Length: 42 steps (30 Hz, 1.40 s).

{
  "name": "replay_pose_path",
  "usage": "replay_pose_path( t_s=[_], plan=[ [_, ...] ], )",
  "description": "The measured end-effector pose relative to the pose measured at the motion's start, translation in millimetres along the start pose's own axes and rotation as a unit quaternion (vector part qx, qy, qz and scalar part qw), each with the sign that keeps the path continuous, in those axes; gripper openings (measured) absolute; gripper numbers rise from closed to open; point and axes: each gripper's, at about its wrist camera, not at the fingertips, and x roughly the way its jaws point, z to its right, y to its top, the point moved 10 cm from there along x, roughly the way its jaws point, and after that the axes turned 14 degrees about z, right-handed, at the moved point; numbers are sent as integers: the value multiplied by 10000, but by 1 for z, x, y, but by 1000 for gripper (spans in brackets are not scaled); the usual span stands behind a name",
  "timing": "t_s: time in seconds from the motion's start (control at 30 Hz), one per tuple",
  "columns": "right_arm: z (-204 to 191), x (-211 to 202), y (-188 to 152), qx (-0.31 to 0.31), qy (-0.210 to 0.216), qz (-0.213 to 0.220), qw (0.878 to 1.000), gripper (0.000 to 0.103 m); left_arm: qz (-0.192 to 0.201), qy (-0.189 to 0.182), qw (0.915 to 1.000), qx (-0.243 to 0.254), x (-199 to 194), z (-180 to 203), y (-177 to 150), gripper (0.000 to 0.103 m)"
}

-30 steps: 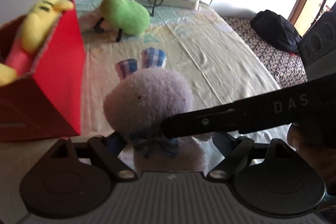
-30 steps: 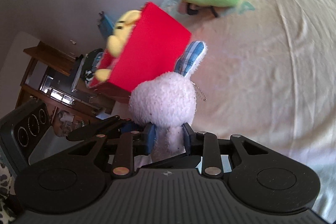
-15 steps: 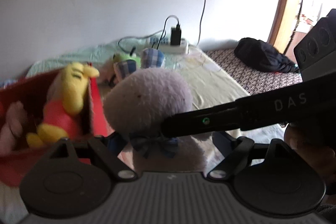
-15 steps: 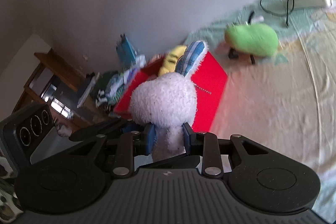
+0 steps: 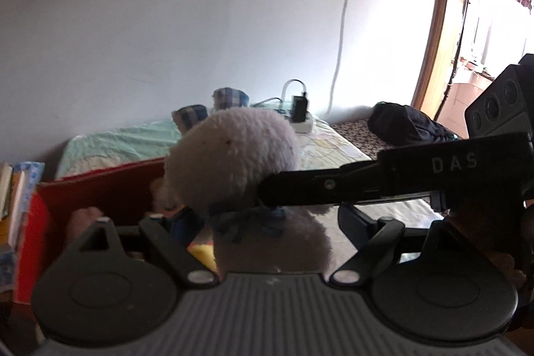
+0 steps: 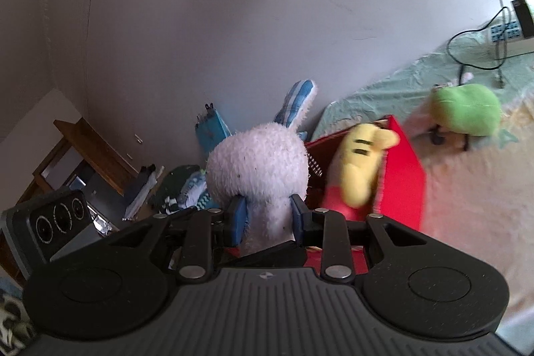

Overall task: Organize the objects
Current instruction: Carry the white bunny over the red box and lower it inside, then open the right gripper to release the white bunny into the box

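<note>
Plush bunny held over the red box

The right hand-held gripper pinches the white plush bunny at its neck; the left hand-held gripper seems spread around it. Released off-centre, the bunny may snag the red box rim beside the yellow toy. Beyond, a green plush lies on the bed.

A home bedroom: a bed with a pale patterned sheet stands against a plain white wall, dark clothing heaped at its right, a power strip far, a wooden desk left.
</note>
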Motion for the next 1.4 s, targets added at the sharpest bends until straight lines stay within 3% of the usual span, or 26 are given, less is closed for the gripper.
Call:
replay_pose_path(
  t_s=[0.13, 0.43, 0.83, 1.13, 1.4],
  plan=[
    [-10, 27, -7, 3, -118, 22, 9999, 31, -22, 38, 10000, -8, -5, -31, 1, 87],
    [-11, 78, -17, -289, -880, -189, 9955, 31, -251, -203, 9971, -694, 16, -89, -13, 87],
    [34, 117, -49, -350, -1983, -572, 9778, 26, -891, -136, 9920, -881, 63, -128, -57, 87],
    [42, 130, -61, -145, -2107, -778, 9744, 28, -1159, -75, 9881, -1010, 71, -143, -74, 91],
    [37, 142, -71, -298, -1978, -974, 9749, 28, -1191, 223, 9889, -865, 65, -159, -78, 91]
  ],
)
